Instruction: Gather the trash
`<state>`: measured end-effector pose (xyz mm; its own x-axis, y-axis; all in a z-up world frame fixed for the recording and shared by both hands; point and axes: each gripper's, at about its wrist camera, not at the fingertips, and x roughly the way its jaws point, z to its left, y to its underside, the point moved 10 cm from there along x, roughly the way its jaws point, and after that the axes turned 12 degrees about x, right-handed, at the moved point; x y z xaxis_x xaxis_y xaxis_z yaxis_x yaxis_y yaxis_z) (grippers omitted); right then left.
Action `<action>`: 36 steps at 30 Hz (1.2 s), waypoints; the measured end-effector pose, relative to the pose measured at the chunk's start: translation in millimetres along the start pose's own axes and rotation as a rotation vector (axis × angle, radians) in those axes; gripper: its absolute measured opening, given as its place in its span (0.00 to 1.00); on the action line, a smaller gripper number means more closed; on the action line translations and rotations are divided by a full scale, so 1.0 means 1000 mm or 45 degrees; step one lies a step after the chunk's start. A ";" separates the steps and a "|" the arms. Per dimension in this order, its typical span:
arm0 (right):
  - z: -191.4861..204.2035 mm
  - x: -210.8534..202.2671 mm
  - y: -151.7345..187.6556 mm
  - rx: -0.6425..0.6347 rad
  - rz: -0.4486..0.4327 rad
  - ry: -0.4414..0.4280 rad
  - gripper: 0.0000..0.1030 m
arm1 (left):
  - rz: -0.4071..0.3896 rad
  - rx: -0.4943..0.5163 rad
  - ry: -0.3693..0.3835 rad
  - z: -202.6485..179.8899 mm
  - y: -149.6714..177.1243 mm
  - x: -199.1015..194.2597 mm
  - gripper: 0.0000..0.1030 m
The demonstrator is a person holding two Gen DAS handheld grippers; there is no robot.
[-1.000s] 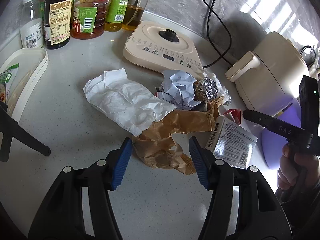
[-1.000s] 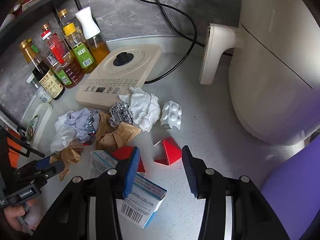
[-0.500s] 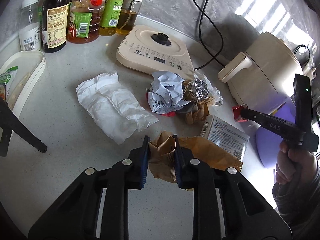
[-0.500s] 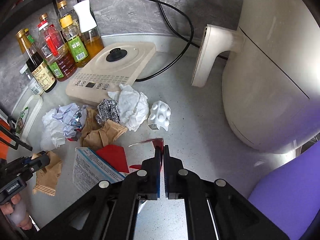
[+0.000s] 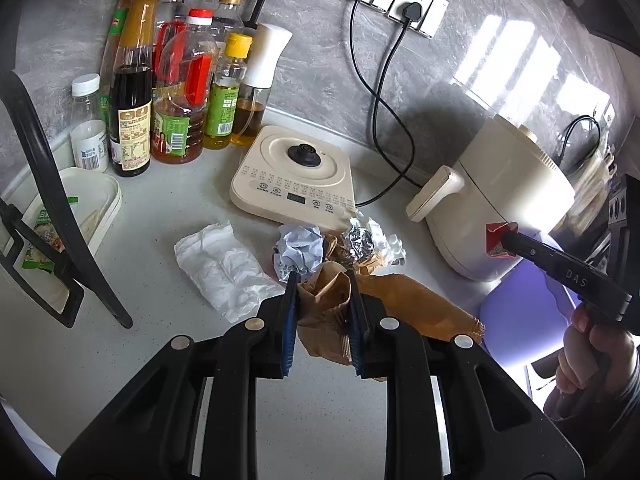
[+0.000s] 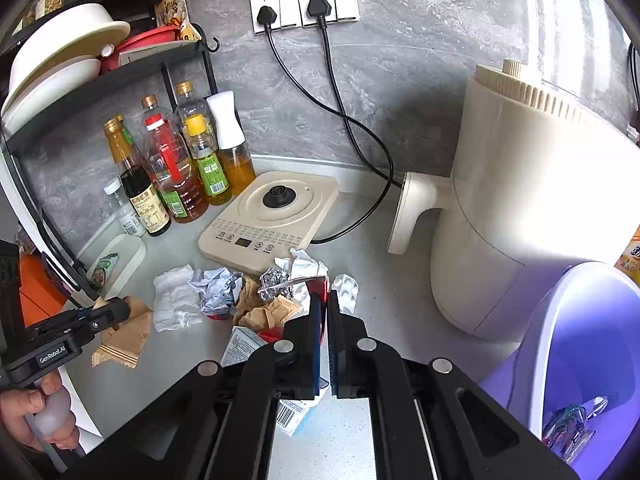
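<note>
My left gripper (image 5: pixel 322 280) is shut on a crumpled brown paper bag (image 5: pixel 332 308) and holds it above the counter; it also shows in the right wrist view (image 6: pixel 128 332). My right gripper (image 6: pixel 325 300) is shut on a red carton scrap (image 6: pixel 318 286), also seen in the left wrist view (image 5: pixel 498 238). On the counter lie a white tissue (image 5: pixel 224 264), a crumpled printed paper (image 5: pixel 300 246), a foil ball (image 5: pixel 358 240), a small box (image 6: pixel 248 344) and a white blister piece (image 6: pixel 346 286).
A purple trash bin (image 6: pixel 580 340) with wrappers stands at the right. A cream air fryer (image 6: pixel 520 200), a cream hotplate base (image 5: pixel 296 176), several sauce bottles (image 5: pixel 176 80), a white tray (image 5: pixel 80 200) and a black rack leg (image 5: pixel 60 220) surround the pile.
Both grippers have lifted with their loads. The left one raised the brown bag off the counter; the right one raised the red scrap higher, above the pile.
</note>
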<state>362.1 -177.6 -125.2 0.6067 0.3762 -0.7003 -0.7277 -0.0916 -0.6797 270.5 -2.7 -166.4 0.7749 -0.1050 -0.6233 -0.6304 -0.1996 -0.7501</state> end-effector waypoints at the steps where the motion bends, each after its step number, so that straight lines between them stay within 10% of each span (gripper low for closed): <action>1: 0.000 -0.008 -0.005 -0.005 -0.017 -0.008 0.04 | -0.011 -0.003 -0.004 -0.002 -0.003 -0.004 0.20; 19: -0.080 -0.113 -0.049 0.067 -0.241 0.062 0.04 | -0.165 0.092 -0.018 -0.084 -0.050 -0.035 0.13; 36: -0.174 -0.152 -0.026 0.217 -0.247 0.189 0.09 | -0.206 0.274 0.181 -0.193 -0.080 -0.015 0.14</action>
<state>344.7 -393.0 -38.7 0.7708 0.2315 -0.5936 -0.6291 0.1297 -0.7664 318.6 -172.8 -54.2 0.8549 -0.2274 -0.4663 -0.4820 -0.0158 -0.8760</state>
